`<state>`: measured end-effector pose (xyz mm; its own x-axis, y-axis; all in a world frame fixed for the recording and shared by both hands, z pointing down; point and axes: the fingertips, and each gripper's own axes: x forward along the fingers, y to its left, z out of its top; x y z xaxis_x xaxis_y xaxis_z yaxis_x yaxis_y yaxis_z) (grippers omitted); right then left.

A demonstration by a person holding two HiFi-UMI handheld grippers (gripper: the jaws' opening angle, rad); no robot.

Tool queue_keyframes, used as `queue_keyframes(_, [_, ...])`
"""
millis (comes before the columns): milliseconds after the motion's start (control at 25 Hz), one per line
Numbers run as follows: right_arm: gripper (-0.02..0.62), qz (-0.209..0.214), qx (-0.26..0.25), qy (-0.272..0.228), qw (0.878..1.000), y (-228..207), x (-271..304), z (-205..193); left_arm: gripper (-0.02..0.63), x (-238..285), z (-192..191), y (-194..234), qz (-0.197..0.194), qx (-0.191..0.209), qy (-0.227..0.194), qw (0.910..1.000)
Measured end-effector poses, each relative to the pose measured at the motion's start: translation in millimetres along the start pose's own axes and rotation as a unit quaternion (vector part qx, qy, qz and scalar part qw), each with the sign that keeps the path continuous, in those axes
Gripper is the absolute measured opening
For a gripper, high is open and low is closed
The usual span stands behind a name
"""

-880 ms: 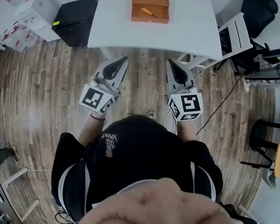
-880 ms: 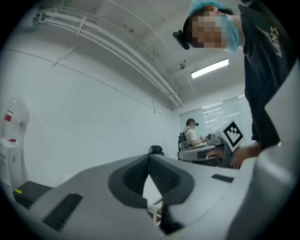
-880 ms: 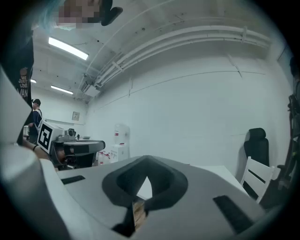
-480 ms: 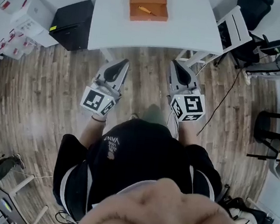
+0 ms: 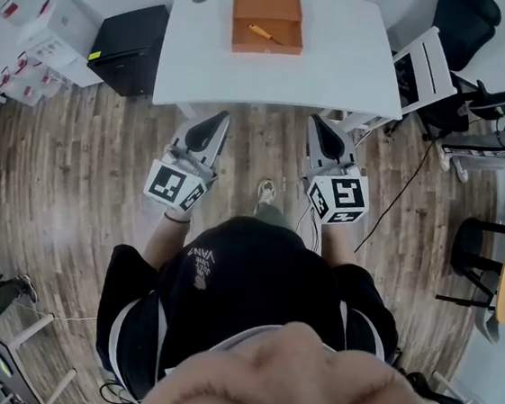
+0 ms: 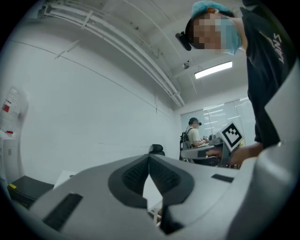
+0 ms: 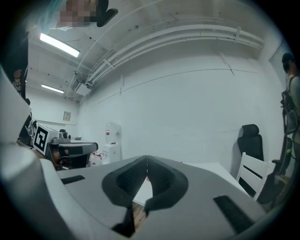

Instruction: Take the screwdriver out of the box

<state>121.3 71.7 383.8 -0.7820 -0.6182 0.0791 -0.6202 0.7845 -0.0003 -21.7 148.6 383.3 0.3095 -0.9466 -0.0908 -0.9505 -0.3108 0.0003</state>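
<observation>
Head view: rectangular orange box

Orange box, white table, black cabinet, brown wood-grain floor.

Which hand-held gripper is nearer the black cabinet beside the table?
Left. The left hand-held gripper is below-right of the black cabinet; the right hand-held gripper is farther right, nearer the white chair.

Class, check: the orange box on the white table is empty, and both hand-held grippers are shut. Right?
No: the head view shows a screwdriver lying in the orange box on the white table. The left hand-held gripper and right hand-held gripper are shut.
</observation>
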Motion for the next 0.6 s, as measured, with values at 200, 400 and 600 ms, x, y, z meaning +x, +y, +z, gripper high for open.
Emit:
queue_keyframes(200, [0.011, 0.022, 0.000, -0.005, 1.000, -30.4, 32.6, 2.7, 0.015, 35.5, -0.5, 17.9, 0.025, 0.005, -0.002, 0.9997])
queue_keyframes(400, [0.011, 0.044, 0.000, -0.011, 0.999, -59.4, 59.7, 5.8, 0.015, 66.8, -2.2, 28.5, 0.046, 0.008, -0.005, 0.9989])
queue_keyframes(600, [0.011, 0.068, -0.001, -0.009, 0.998, -75.2, 78.8, 4.5, 0.015, 89.2, -4.8, 34.2, 0.063, 0.014, -0.003, 0.9979])
